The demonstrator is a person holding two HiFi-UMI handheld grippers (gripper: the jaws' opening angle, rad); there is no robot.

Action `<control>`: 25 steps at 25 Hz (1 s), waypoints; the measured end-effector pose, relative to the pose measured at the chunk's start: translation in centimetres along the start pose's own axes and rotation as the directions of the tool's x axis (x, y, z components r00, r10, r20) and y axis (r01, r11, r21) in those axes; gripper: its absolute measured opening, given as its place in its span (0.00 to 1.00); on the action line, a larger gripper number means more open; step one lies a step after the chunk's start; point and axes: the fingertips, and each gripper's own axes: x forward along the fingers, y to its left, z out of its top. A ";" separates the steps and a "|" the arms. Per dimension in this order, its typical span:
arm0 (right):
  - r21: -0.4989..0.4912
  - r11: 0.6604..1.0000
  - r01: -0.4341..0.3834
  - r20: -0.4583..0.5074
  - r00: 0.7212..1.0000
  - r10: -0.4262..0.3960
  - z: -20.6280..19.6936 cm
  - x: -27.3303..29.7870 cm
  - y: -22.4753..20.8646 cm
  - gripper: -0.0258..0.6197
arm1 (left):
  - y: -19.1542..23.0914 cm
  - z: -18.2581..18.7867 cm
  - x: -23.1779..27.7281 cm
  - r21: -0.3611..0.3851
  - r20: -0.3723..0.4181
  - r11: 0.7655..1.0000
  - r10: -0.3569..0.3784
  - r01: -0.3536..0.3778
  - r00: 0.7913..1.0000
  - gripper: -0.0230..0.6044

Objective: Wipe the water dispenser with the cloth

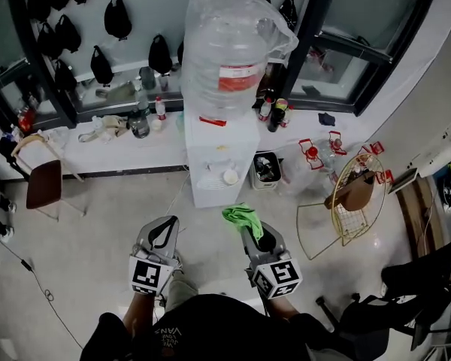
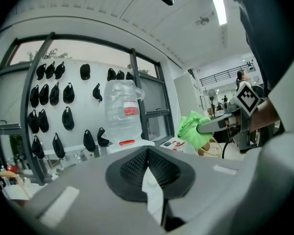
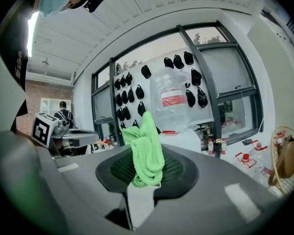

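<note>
Head view, looking down on a pale tiled floor. At far left, a brown-seated chair with a thin metal frame stands by a white window ledge. Black pouches hang in rows on the wall above the ledge.

Lower left of centre, the person's left gripper, grey with a black-and-white marker cube, is held out over the floor. In the left gripper view its 2 jaws are pressed together with nothing between them.

In the middle stands the white box-shaped water dispenser, set against the ledge. On top of it sits a large clear plastic water bottle with a red label, covered by a loose clear bag. Both grippers are short of the dispenser and not touching it.

Just right of centre, the right gripper is level with the left one. The bright green fluffy cloth is at its tip. In the right gripper view the jaws are clamped on the cloth, which bunches upward out of them.

Right of the dispenser is a small dark bin. Farther right is a gold wire basket chair.
</note>
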 end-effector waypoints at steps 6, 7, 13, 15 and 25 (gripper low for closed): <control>-0.010 1.000 -0.023 0.029 0.999 0.023 0.9 -2.9 0.7 0.19 | -2.7 0.5 -3.0 -0.007 0.006 1.000 0.016 -0.016 1.000 0.04; -0.010 1.000 -0.027 0.031 0.999 0.027 0.9 -3.4 0.8 0.19 | -3.0 0.6 -3.4 -0.010 0.009 1.000 0.019 -0.019 1.000 0.04; -0.016 0.999 -0.047 0.023 0.999 0.047 0.3 -5.2 1.4 0.18 | -4.0 0.9 -5.0 0.013 0.018 0.999 0.029 -0.029 0.999 0.04; -0.021 0.999 -0.050 0.020 0.999 0.051 0.1 -5.5 1.5 0.18 | -4.4 0.8 -5.3 0.014 0.018 0.999 0.028 -0.028 0.999 0.04; -0.031 0.998 -0.058 0.010 0.998 0.058 0.3 -6.1 2.0 0.18 | -5.5 1.3 -5.9 0.007 0.041 1.000 0.011 -0.012 0.999 0.04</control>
